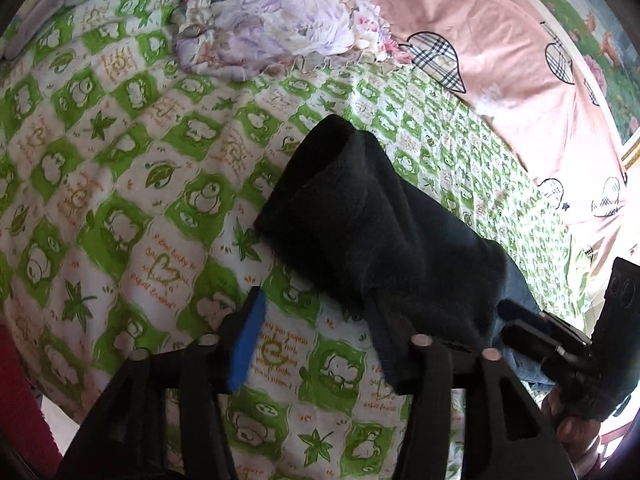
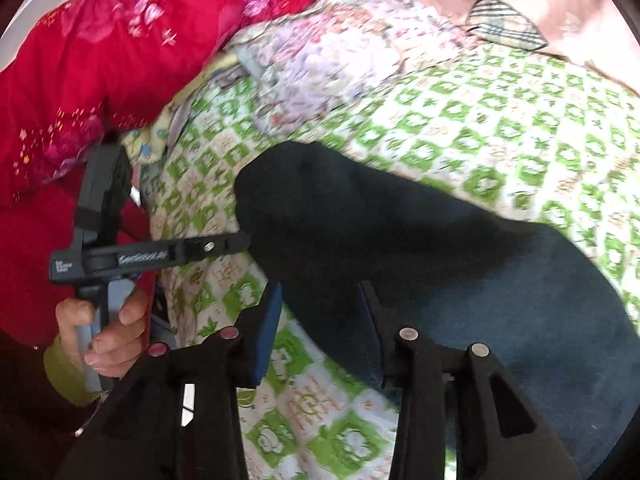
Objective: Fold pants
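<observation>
Nearest the viewer, the left gripper (image 1: 316,344) and right gripper (image 2: 320,320) both stand wide open, gripping nothing, one finger of each under the dark folded pants (image 1: 380,232). Beneath the pants spreads a green-and-white checked bedsheet (image 1: 120,168); beyond them, a crumpled floral quilt (image 1: 280,24).

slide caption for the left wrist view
Open left gripper beside dark folded pants on a green-and-white checked bedsheet.
</observation>
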A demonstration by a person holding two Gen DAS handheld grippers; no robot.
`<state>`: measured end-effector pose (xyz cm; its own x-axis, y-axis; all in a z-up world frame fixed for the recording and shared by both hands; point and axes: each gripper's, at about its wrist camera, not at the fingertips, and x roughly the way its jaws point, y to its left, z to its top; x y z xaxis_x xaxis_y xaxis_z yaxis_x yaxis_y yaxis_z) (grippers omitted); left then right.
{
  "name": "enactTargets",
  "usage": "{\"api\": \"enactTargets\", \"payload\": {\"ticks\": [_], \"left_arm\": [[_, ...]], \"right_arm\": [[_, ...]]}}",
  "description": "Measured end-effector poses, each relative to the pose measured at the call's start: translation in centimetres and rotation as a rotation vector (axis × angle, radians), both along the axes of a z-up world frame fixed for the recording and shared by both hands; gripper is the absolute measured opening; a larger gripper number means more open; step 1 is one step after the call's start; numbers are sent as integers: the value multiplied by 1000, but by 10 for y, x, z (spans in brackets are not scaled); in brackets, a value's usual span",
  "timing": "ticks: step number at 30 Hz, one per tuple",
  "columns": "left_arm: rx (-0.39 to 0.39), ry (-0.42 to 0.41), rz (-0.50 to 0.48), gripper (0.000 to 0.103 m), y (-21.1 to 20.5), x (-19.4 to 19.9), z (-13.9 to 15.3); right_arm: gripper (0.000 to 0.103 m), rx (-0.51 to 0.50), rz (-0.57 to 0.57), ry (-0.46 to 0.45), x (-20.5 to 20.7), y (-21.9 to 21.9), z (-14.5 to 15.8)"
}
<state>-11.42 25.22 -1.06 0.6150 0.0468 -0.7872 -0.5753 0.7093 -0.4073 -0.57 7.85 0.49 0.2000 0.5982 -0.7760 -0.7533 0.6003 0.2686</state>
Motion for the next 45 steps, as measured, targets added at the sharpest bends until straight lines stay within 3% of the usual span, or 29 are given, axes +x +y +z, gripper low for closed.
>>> {"api": "enactTargets", "payload": {"ticks": [12,18,22,25,28,30,33,40,43,45], "left_arm": [[-160,-21,44,61,25,8,-14],[-149,-28,23,53,25,20,-15],[-159,-44,11,50,28,32,-19],[-136,-41,5,46,28,43,-20],[-126,-48,2,40,29,51,-22],[-129,-55,-7,28,28,57,-21],[-83,-89,-26,18,20,53,-5],[50,-316,-110,17,-12,-1,78],[88,-347,-140,17,-15,-9,89],[113,-313,-139,17,-13,-6,82]], "right_arm": [[40,24,-231,-64,79,-56,30],[40,-52,-228,7,123,-55,10],[40,-146,-154,83,140,-43,-18],[41,-214,-121,110,143,-35,-42],[38,-188,-135,111,142,-38,-47],[22,-199,-146,95,138,-36,-44],[17,-215,-129,22,121,-32,-28],[10,39,-146,-140,75,-59,55],[10,23,-148,-189,71,-55,54],[10,-10,-150,-180,76,-45,40]]}}
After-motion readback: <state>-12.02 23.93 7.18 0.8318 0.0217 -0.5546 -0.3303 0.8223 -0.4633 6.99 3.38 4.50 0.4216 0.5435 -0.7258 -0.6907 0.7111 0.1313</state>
